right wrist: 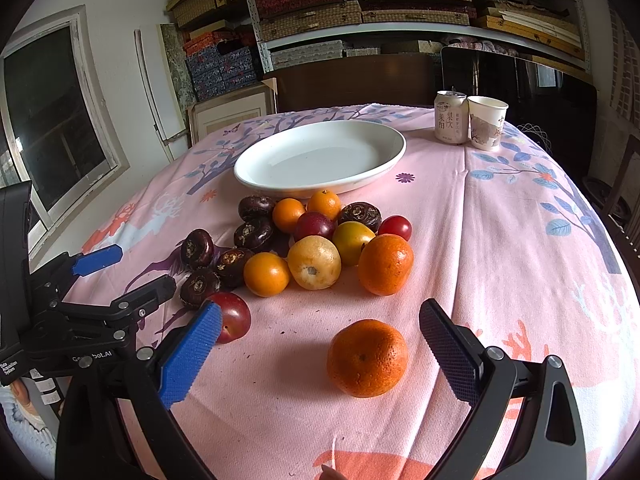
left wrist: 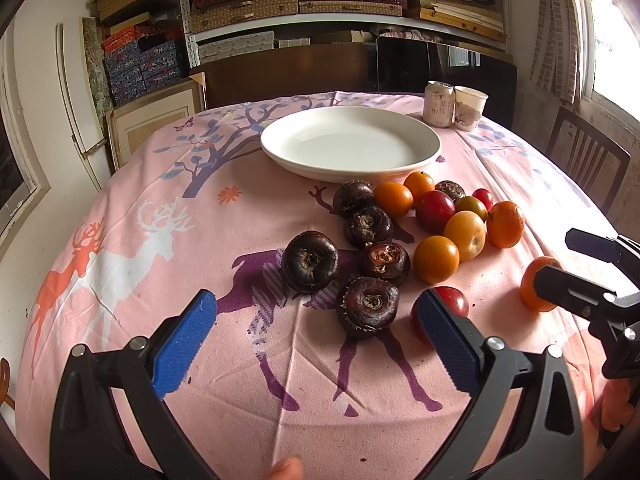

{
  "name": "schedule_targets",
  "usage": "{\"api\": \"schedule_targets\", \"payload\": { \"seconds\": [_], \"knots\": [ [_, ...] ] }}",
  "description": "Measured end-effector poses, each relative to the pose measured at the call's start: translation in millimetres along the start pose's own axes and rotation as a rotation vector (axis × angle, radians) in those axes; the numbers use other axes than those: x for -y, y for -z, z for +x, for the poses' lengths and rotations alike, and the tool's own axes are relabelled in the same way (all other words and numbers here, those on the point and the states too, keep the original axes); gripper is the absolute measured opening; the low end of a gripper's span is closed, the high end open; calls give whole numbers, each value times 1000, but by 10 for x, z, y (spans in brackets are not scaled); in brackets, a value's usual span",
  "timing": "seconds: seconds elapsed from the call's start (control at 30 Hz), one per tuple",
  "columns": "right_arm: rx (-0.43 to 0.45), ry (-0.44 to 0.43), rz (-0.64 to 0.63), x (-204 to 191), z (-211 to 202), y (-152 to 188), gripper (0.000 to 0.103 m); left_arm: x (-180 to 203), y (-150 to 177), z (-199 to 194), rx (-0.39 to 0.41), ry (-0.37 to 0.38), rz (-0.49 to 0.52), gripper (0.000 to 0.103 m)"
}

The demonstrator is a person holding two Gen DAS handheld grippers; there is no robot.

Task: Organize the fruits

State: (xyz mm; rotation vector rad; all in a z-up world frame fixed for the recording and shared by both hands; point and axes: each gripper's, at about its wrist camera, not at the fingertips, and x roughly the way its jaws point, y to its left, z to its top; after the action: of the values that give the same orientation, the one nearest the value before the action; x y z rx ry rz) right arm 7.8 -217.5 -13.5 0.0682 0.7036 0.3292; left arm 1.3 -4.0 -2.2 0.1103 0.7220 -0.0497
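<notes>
On the pink deer-print tablecloth point(right wrist: 500, 240) a lone tangerine point(right wrist: 367, 358) sits apart from the rest, near the table's front edge, right between the wide-open fingers of the right gripper point(right wrist: 320, 354). Neither finger touches it, and this tool holds nothing. Behind it lies the main pile: dark water chestnuts point(left wrist: 310, 261), small oranges point(right wrist: 266, 274), a larger orange point(right wrist: 385, 264), a pale yellow fruit point(right wrist: 314, 262) and red plum-like fruits point(right wrist: 325, 225), all loose and touching one another. A single red plum point(right wrist: 234, 317) lies just beside the right tool's blue pad. Beyond the pile stands a white plate point(right wrist: 256, 178), with no fruit on it yet.

The left gripper point(left wrist: 320, 334) hangs equally wide open and empty, with the nearest water chestnut point(left wrist: 368, 306) just ahead of its gap.

Likely trouble: round fruit rolls. A finger that nudges the tangerine off-centre could send it toward the table edge, and a hard squeeze could bruise it. Reaching into the tight pile may scatter neighbours. Both tools work close together and could collide.

Hard to see: the left tool's right pad covers much of the red plum, the right tool's arm covers part of the tangerine in the left camera, and fruit at the back of the pile overlaps. A can point(right wrist: 451, 117) and paper cup point(right wrist: 486, 122) stand far off, their print unreadable.
</notes>
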Motion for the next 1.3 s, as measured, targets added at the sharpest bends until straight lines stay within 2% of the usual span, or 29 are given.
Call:
{"api": "schedule_targets", "payload": {
  "seconds": [1.3],
  "knots": [
    [-4, -3, 0, -16, 12, 19, 100, 29, 45, 77, -11, 3, 5, 99]
  ]
}}
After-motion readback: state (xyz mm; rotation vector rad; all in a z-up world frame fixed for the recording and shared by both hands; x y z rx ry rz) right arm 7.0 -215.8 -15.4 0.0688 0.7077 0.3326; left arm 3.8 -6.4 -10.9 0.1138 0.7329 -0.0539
